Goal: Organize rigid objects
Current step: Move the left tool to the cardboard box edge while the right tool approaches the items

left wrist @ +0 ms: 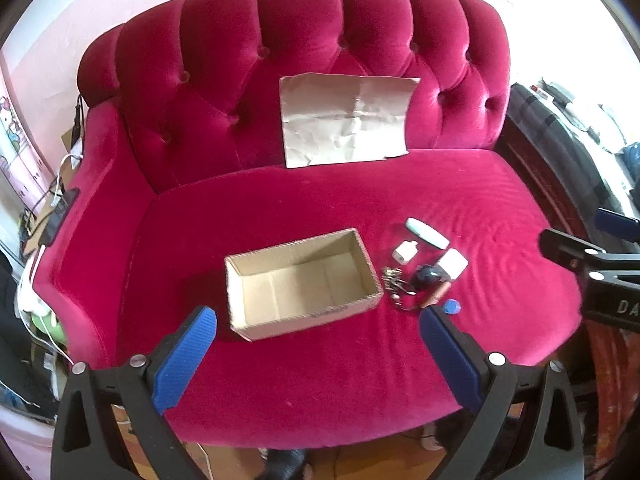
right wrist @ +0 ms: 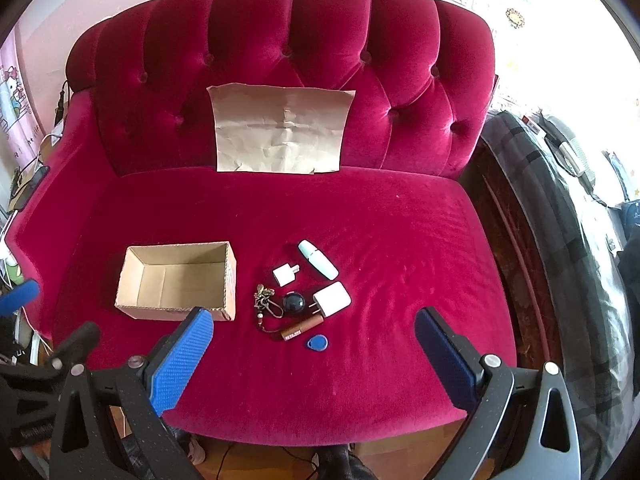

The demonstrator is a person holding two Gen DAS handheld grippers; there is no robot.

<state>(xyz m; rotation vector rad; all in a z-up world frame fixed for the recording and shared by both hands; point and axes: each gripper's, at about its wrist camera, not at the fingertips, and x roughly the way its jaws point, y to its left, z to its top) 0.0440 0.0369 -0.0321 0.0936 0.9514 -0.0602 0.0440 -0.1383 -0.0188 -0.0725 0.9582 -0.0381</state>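
Red velvet covers the big sofa (right wrist: pixel 360 232), and everything sits on its seat. A creased brown paper (right wrist: pixel 280 128) leans on the sofa back.

Next in size is the box (right wrist: pixel 176 308), open on top with nothing in it. It lies to the left of the small things.

The small things lie in a bunch just right of the box, apart from it. The pale tube (right wrist: pixel 318 260) is at the far end, with its long side slanting from far-left to near-right. Near it are the big white plug (right wrist: pixel 332 299) and the small white plug (right wrist: pixel 285 274). Then come the brown stick (right wrist: pixel 302 329), the dark ball (right wrist: pixel 294 303), the keys (right wrist: pixel 266 302) and the blue tag (right wrist: pixel 318 342).

The right tongs (right wrist: pixel 314 322) are wide open and hold nothing. The bunch lies straight ahead between their tips, with the blue tag closest. The left tongs (left wrist: pixel 318 316) are wide open too and hold nothing. The box lies ahead of them, so the bunch is off to their right.

I think the right tongs are nearer to the small things and should pick first.
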